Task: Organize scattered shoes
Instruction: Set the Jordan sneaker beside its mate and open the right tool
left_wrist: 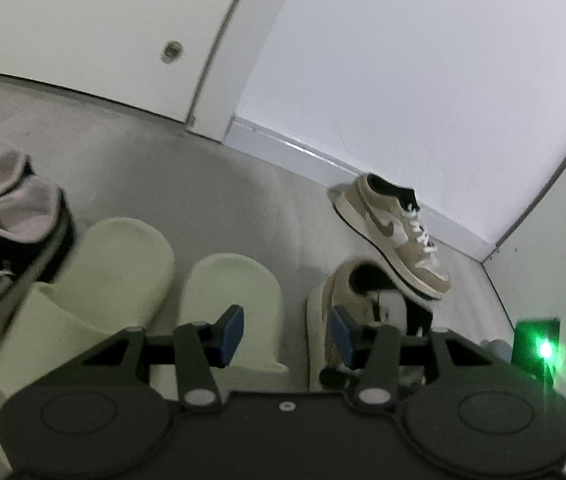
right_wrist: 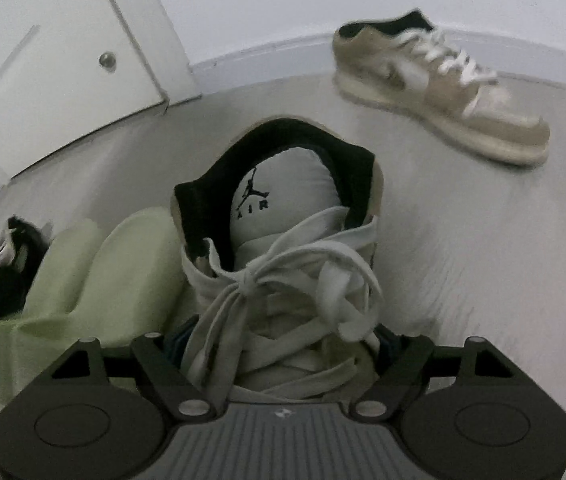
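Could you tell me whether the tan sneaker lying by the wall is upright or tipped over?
Upright: the tan sneaker rests on its sole with laces facing up, beside the baseboard.

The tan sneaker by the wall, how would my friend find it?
Follow the white wall down to its baseboard. The tan sneaker sits right beside it, alone. Its twin is farther out, next to the green slides, between the right gripper's jaws.
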A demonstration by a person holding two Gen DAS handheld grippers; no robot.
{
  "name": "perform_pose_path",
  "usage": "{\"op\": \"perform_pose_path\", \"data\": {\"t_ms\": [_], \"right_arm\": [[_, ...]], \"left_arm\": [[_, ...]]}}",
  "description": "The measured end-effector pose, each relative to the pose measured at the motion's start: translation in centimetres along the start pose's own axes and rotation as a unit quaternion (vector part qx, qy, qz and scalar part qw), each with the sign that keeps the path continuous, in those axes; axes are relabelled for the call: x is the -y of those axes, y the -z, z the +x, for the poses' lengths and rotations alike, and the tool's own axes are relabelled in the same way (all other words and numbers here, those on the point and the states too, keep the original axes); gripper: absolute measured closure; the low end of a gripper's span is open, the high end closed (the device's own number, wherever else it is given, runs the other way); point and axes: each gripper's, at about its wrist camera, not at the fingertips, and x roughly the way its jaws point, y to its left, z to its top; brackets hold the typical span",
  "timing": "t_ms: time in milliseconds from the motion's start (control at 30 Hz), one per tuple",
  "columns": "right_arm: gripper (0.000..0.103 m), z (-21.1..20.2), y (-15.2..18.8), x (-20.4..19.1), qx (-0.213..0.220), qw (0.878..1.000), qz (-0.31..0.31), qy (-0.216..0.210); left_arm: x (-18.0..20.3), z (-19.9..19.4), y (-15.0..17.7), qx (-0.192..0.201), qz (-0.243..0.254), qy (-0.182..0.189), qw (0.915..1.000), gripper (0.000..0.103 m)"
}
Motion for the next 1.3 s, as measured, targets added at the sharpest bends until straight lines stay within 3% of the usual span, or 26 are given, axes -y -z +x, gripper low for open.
{"op": "perform_pose_path", "data": {"t_ms": [133, 367, 400, 467, 567, 667, 733, 800, 867, 1133, 1200, 1300], "right_arm": [[0.023, -0.2, 1.7, -1.9, -0.015, 0.999, 0.052, -0.009], [0.022, -0.9, 0.9, -1.9, -0.036, 0.997, 0.05, -0.044], [0.021, -1.7, 0.8, -1.7, -0.029, 0.997, 0.041, -0.05], [0.01, -4.2, 0.3, -1.5, 0.001, 0.998, -0.001, -0.061], [0.003, -7.2, -1.0, -0.5, 0.064, 0.993, -0.082, -0.06], [0.0, -8.6, -2.9, 1.6, 0.139, 0.974, -0.174, -0.031], [0.0, -7.8, -4.6, 3.3, 0.168, 0.957, -0.238, 0.006], [0.0, -5.3, -7.6, 5.7, 0.169, 0.935, -0.306, 0.05], [0.0, -2.5, -10.6, 8.0, 0.156, 0.928, -0.332, 0.061], [0.0, 5.3, -19.0, 12.5, 0.106, 0.946, -0.305, 0.014], [0.012, 6.6, -20.0, 12.7, 0.084, 0.956, -0.282, 0.005], [0.012, 7.5, -20.4, 12.3, 0.067, 0.968, -0.239, 0.023]], "left_arm": [[-0.7, -0.9, -0.1, 0.006, -0.003, -0.004, 1.0, 0.054], [-0.7, -1.5, -0.6, 0.019, 0.014, -0.014, 0.9996, 0.053], [-0.6, -1.5, -0.7, 0.022, 0.017, -0.018, 0.9995, 0.053], [-0.6, -1.1, -0.8, 0.021, 0.013, -0.018, 0.9995, 0.053], [-0.4, -0.3, -0.7, 0.017, 0.009, -0.011, 0.9997, 0.05], [0.3, 0.9, -0.6, 0.011, 0.017, -0.003, 0.9998, 0.05], [1.0, 1.7, -0.6, 0.006, 0.03, -0.001, 0.9995, 0.05], [1.7, 2.5, -0.5, 0.001, 0.044, -0.001, 0.999, 0.05], [2.2, 3.1, -0.6, -0.003, 0.054, -0.002, 0.9985, 0.05], [3.2, 5.2, -1.0, -0.017, 0.047, 0.007, 0.9987, 0.05], [3.2, 5.5, -0.9, -0.023, 0.038, 0.018, 0.9988, 0.05], [3.3, 5.3, -0.7, -0.025, 0.032, 0.028, 0.9988, 0.05]]}}
